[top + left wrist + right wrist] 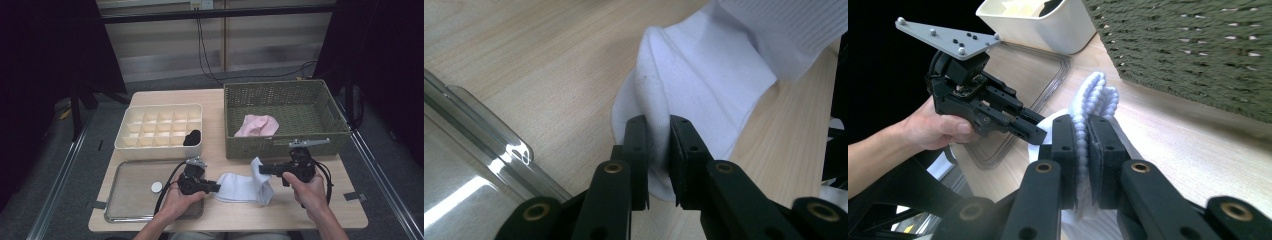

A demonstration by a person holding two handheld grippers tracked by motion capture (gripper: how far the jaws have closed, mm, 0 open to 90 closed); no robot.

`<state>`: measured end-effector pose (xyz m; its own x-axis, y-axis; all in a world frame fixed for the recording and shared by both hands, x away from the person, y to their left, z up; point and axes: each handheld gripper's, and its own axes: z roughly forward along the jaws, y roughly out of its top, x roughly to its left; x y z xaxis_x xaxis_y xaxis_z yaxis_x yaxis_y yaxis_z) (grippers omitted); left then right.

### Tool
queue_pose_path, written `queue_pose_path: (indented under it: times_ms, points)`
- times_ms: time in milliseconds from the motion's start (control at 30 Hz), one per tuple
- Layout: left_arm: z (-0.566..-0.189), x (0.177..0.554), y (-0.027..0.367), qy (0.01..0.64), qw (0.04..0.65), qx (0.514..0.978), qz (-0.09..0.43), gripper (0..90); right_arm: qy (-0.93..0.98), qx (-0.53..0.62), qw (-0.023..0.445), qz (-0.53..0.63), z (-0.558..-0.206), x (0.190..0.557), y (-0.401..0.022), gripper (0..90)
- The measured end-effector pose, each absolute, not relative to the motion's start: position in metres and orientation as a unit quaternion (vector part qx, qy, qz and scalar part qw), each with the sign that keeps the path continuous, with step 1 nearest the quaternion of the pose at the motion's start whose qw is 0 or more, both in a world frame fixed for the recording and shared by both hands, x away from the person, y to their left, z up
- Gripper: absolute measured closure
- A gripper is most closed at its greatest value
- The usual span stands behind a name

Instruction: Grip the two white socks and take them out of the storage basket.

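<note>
Near the desk's (280,212) front edge, the left gripper (216,187) pinches the white sock's (240,187) toe end, and the right gripper (261,169) clamps its ribbed cuff, lifted. The sock's long axis runs along that edge between them; beyond, the divided box (125,134) lies nearer the left hand.

I'm working in what looks like a lab recording booth: black curtains (45,75) hang at both sides. Metal floor rails (60,185) flank the small wooden table (215,100), and cables (205,50) trail down the slatted back wall.
</note>
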<state>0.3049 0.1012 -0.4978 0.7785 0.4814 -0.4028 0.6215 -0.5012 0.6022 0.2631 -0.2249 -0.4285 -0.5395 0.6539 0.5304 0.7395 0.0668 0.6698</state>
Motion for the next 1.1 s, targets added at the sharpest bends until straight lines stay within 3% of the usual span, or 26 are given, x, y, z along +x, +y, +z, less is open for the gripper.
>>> queue_pose_path:
  times_ms: [900, 1100]
  points:
    - [-0.497, 0.308, 0.099, 0.317, 0.377, 0.865, -0.098, 78.3, -0.76, -0.468, 0.061, -0.447, -0.444, 0.286, -0.169, 82.3]
    - [-0.497, 0.307, 0.099, 0.314, 0.377, 0.866, -0.098, 78.2, -0.775, -0.461, 0.075, -0.426, -0.466, 0.291, -0.149, 81.5]
